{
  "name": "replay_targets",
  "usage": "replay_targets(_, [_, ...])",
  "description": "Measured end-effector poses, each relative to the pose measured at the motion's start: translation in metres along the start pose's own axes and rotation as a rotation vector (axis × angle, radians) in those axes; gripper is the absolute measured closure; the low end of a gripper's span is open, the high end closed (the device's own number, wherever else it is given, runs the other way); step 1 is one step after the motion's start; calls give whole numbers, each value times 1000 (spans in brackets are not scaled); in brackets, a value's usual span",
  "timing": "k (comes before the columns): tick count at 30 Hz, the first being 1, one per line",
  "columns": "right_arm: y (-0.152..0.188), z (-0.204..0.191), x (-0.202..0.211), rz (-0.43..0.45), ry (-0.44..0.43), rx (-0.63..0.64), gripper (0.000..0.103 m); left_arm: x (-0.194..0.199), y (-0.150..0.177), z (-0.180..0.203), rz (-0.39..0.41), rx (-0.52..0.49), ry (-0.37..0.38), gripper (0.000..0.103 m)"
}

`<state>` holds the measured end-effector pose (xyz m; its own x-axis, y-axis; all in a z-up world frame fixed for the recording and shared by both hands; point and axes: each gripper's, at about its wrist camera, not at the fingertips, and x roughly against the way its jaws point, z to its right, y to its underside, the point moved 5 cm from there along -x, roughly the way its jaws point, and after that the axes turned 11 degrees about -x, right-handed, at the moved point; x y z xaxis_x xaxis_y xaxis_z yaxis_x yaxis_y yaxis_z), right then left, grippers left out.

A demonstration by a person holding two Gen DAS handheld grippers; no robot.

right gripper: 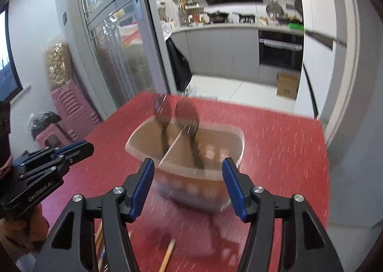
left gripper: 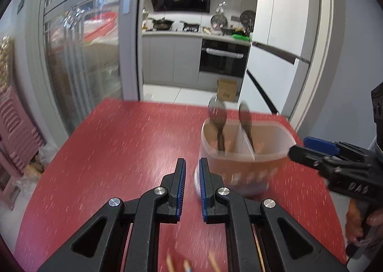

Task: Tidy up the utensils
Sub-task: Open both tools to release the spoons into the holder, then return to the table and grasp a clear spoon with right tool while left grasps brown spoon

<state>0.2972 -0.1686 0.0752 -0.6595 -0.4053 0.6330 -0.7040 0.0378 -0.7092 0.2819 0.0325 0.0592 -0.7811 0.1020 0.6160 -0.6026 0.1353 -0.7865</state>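
Note:
A translucent utensil holder [left gripper: 241,152] with a middle divider stands on the red table [left gripper: 119,147]; it also shows in the right wrist view [right gripper: 189,152]. Two dark spoons [left gripper: 217,114] stand in it, one each side of the divider [right gripper: 184,114]. Wooden chopsticks [left gripper: 213,260] lie at the near table edge, also in the right wrist view [right gripper: 167,255]. My left gripper [left gripper: 192,176] is nearly shut and empty, just left of the holder. My right gripper [right gripper: 188,176] is open, its fingers either side of the holder's near wall.
The red table's [right gripper: 275,152] far edge borders a kitchen doorway with a cardboard box [left gripper: 226,90] on the floor. Pink stools [right gripper: 71,109] stand stacked left of the table. A glass sliding door [left gripper: 83,56] is behind on the left.

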Motion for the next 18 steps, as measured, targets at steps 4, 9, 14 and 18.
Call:
replay_targets(4, [42, 9, 14, -95, 7, -79, 38, 22, 41, -5, -61, 26, 5, 65])
replay_targets(9, [99, 19, 29, -184, 33, -156, 38, 41, 93, -4, -123, 31, 11, 65])
replay_targets(14, [137, 23, 40, -234, 53, -199, 38, 54, 135, -2, -169, 55, 22, 64])
replay_targets(18, [164, 25, 47, -266, 69, -218, 38, 61, 163, -2, -199, 67, 18, 64])
